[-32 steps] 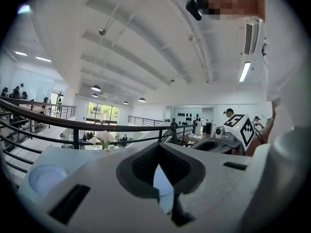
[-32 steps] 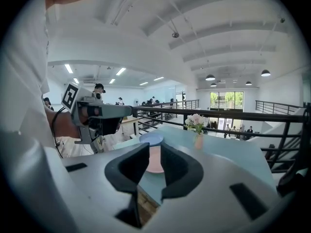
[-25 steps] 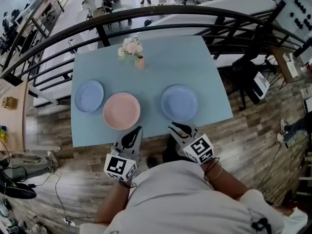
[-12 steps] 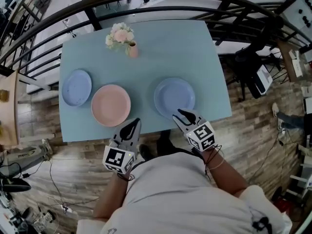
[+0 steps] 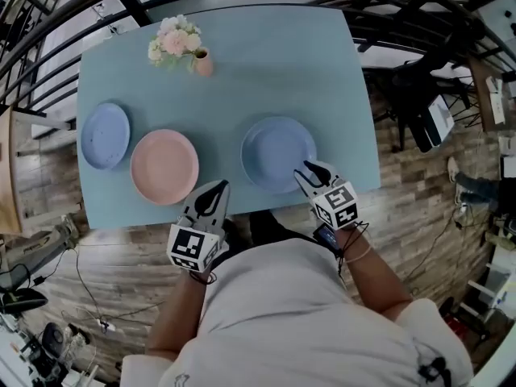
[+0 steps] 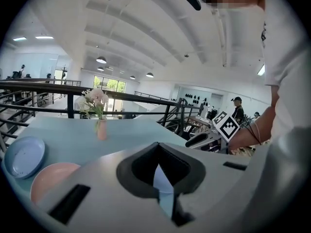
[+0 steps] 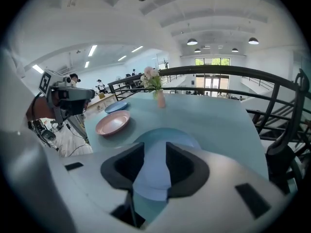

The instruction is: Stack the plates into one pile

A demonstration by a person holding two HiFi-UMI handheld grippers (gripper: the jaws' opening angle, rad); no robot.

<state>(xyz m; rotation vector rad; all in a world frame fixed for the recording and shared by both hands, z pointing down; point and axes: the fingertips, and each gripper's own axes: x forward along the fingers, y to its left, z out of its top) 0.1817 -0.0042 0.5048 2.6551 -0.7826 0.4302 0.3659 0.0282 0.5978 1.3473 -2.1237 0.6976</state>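
— At the near edge of the pale blue table (image 5: 339,87), your right gripper (image 5: 305,172) now reaches over the near rim of the right-hand blue plate (image 5: 274,147). A second ago it hung short of the table altogether.

— And my jaws there?

— They stand well apart, and they have just been opening. The plate's surface shows through the gap between them in the right gripper view, but the pads press on nothing.

— What about the left?

— Your left gripper (image 5: 218,189) has come forward and down too. A second ago its tips sat off the table, over the wooden floor (image 5: 419,184). Now they lie over the table's near edge, near the right rim of the pink plate (image 5: 164,166) but not touching it. Those jaws meet at the tips, with nothing between them.

— Where do the plates stand?

— All three are unstacked and have not shifted on the table since the earlier frame. They lie in a row along your side. The left-hand blue plate (image 5: 105,135) lies farthest left, just beside the pink plate. The right-hand blue plate lies apart from both, under your right gripper's tips. A pink vase of flowers (image 5: 201,63) stands upright toward the far left of the table, well behind the pink plate. Your white shirt (image 5: 298,321) fills the bottom of the head view.
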